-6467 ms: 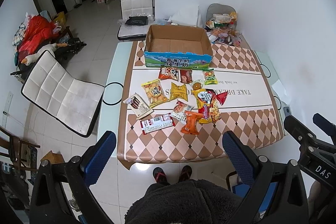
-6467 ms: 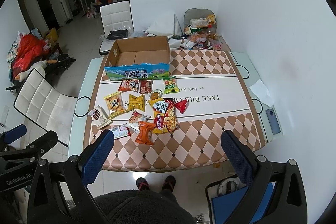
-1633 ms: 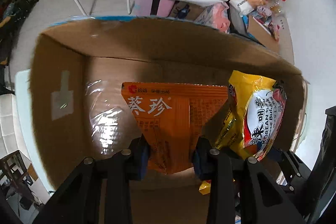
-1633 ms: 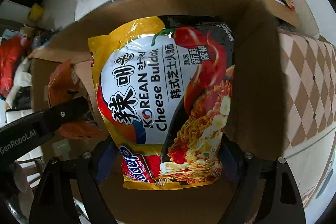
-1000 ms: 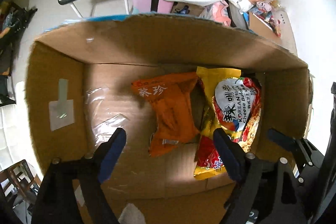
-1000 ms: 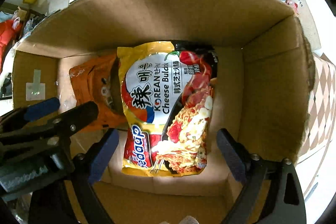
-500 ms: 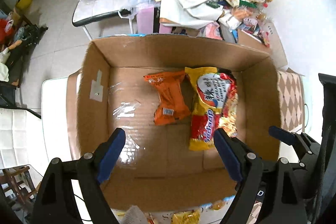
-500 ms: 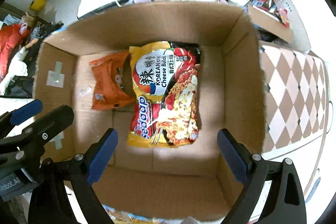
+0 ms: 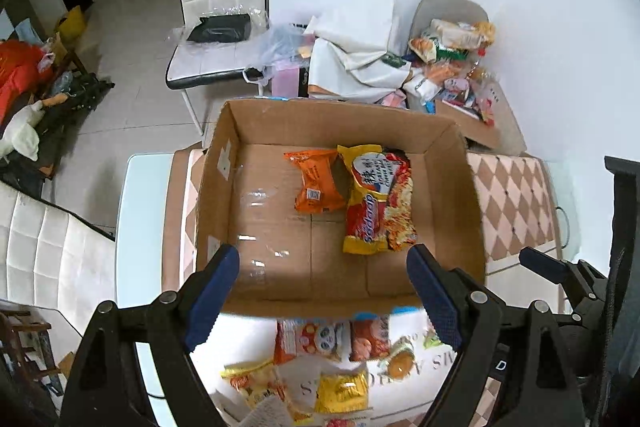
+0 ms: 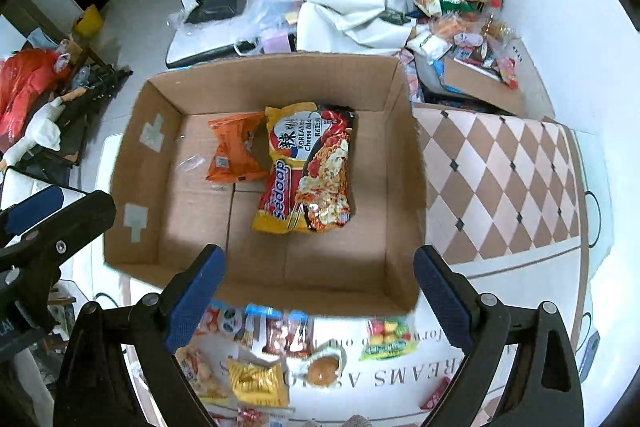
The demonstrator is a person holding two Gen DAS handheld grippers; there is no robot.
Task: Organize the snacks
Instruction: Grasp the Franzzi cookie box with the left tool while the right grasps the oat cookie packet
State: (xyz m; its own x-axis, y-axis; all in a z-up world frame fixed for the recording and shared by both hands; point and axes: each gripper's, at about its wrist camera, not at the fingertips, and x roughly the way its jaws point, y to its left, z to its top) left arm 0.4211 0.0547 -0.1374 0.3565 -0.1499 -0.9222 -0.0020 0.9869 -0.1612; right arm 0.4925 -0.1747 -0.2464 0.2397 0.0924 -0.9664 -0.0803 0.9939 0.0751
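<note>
An open cardboard box point(image 9: 264, 227) point(image 10: 404, 187) stands on the table. Inside lie an orange snack pack point(image 9: 318, 181) point(image 10: 236, 151) and, to its right, a yellow-red noodle bag point(image 9: 378, 199) point(image 10: 310, 167). My left gripper point(image 9: 322, 291) is open and empty, above the box's near wall. My right gripper point(image 10: 318, 287) is open and empty, also above the near wall. Several loose snack packs point(image 9: 332, 343) point(image 10: 276, 331) lie on the table in front of the box, among them a yellow pack point(image 9: 340, 393) point(image 10: 258, 381) and a green candy bag point(image 10: 386, 339).
The table has a checkered cloth point(image 10: 500, 179) to the right of the box. A white chair point(image 9: 222, 15) and a cluttered seat with bags point(image 9: 452, 67) stand behind the table. Another white chair point(image 9: 48, 259) is at the left.
Both grippers let go of their packs in the box, opened, and pulled back and up. The box now looks smaller and the loose snacks have come into view.
</note>
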